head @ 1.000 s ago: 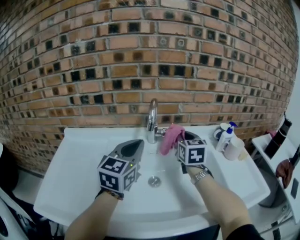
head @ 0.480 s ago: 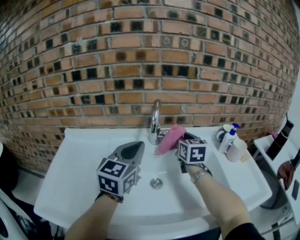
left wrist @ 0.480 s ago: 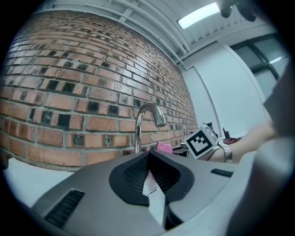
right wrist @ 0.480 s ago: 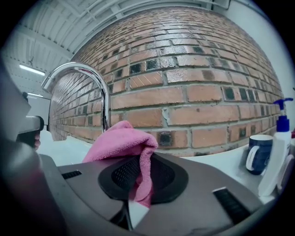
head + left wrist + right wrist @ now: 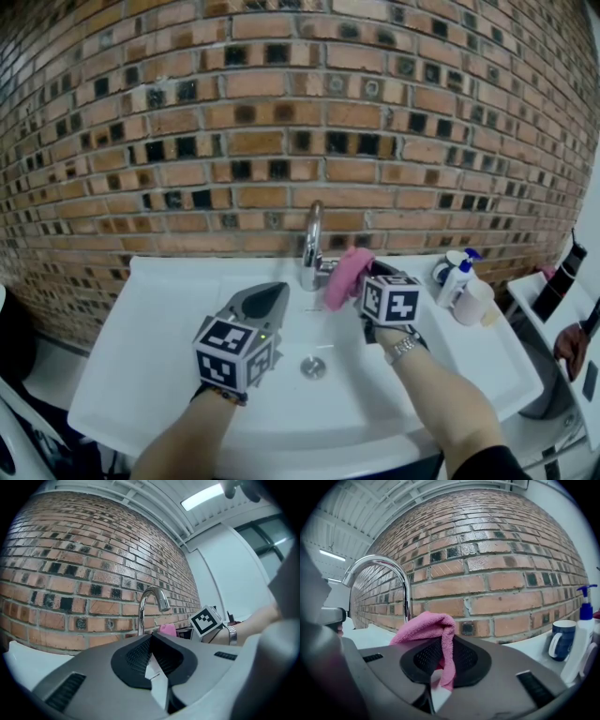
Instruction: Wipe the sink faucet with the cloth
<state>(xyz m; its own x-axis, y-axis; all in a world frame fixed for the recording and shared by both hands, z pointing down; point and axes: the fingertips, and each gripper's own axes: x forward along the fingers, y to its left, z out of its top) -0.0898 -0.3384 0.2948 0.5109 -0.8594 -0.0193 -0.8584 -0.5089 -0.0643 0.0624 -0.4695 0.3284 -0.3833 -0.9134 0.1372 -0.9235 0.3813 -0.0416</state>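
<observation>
Wiping seems under way: right tongs [image 5: 440, 667] pinch the cloth [image 5: 427, 626] beside the faucet [image 5: 391, 569] base; left tongs [image 5: 151, 660] are closed and empty.

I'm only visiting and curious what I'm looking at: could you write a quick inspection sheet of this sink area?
Surface: white sink, drain in the middle.
Job's things: chrome faucet upright at the back; pink cloth just right of its base.
Clutter: pump bottle, blue mug, pale cup at right.
Grippers: left gripper shut, empty; right gripper shut on the pink cloth.
Cables: nothing seen.
Surroundings: brick wall behind.
</observation>
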